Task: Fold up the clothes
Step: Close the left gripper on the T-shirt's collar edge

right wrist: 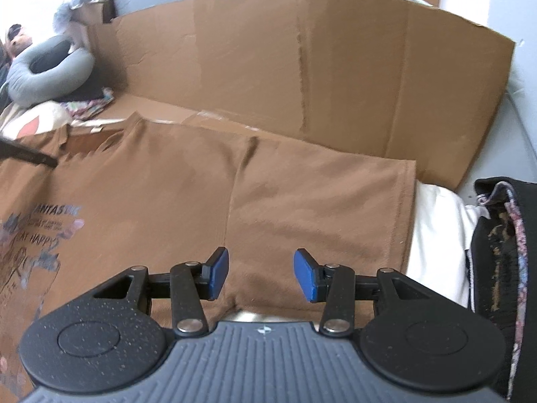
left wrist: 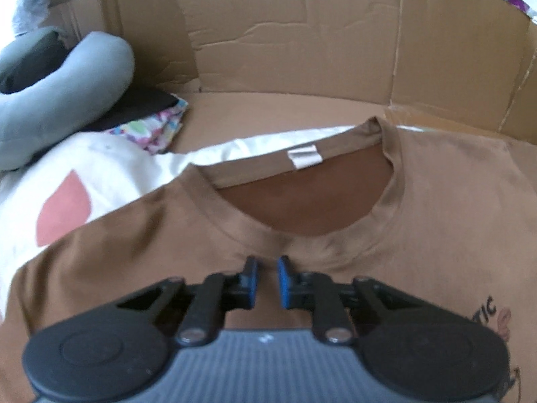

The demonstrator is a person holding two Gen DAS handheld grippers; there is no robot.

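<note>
L hand-held gripper: I see jaws narrow, just below neckline of brown T-shirt; can't tell if fabric is pinched. R hand-held gripper: jaws wide, over the sleeve, gripping nothing. Shirt lies flat on cardboard sheet, print up. White cloth beside it; grey neck pillow far L.
</note>
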